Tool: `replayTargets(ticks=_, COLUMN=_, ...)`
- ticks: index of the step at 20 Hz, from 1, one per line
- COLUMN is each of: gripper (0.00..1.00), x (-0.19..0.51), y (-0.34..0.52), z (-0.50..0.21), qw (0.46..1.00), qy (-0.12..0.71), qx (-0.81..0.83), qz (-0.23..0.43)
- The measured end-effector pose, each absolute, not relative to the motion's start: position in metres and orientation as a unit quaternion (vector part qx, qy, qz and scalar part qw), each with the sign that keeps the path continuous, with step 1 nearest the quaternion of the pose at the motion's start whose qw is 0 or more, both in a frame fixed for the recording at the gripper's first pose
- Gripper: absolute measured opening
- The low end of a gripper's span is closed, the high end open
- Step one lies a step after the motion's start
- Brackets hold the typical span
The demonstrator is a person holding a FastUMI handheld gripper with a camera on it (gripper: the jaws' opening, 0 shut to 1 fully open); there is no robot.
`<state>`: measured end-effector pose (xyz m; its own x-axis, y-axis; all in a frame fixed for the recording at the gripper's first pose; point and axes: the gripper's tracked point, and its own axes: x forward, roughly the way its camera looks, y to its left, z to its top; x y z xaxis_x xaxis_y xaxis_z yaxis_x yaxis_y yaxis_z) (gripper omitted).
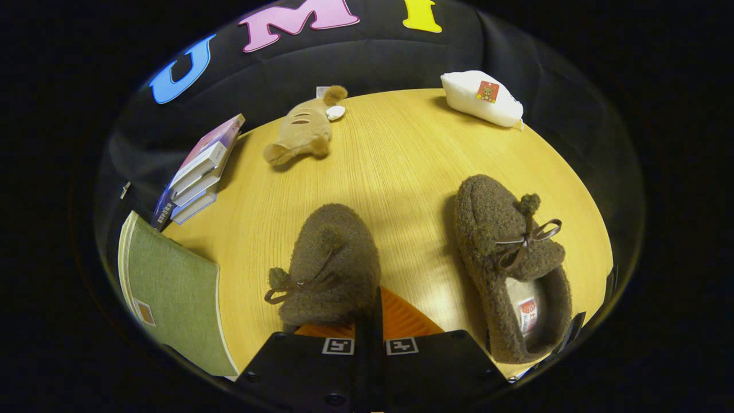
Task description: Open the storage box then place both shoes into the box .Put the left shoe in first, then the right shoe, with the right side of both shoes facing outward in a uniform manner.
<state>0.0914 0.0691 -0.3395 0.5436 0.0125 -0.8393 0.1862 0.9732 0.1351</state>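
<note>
In the gripper view, the gripper (pixel 371 321) sits at the bottom centre of the frame with its jaws drawn close together, only a thin gap between them. They appear to pinch the heel end of one brown fleece shoe (pixel 331 267), which lies at lower centre with its toe pointing up the frame and a small bow and pompom on its left side; whether both fingers truly press on it cannot be told, since the heel is hidden behind them. The second brown shoe (pixel 504 252) lies at lower right, well apart from the first, its opening towards the bottom of the frame and a label inside. Both rest on the pale wooden bench (pixel 395 166). A green book (pixel 172 289) lies at lower left, a stack of books (pixel 200 172) above it at the left. A tan plush toy (pixel 301 132) lies at upper centre-left, and a white pouch (pixel 481 97) at upper right.
</note>
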Motion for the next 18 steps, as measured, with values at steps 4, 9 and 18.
replayTargets(ticks=4, gripper=0.05, x=0.085, y=0.069, z=-0.285, qw=0.884, qy=0.447, qx=0.124, qz=-0.053)
replayTargets(ticks=9, gripper=0.05, x=0.075, y=0.086, z=-0.208, qw=0.903, qy=0.408, qx=0.129, qz=-0.037)
replayTargets(ticks=18, gripper=0.05, x=0.053, y=0.208, z=-0.123, qw=0.904, qy=0.385, qx=0.174, qz=0.059)
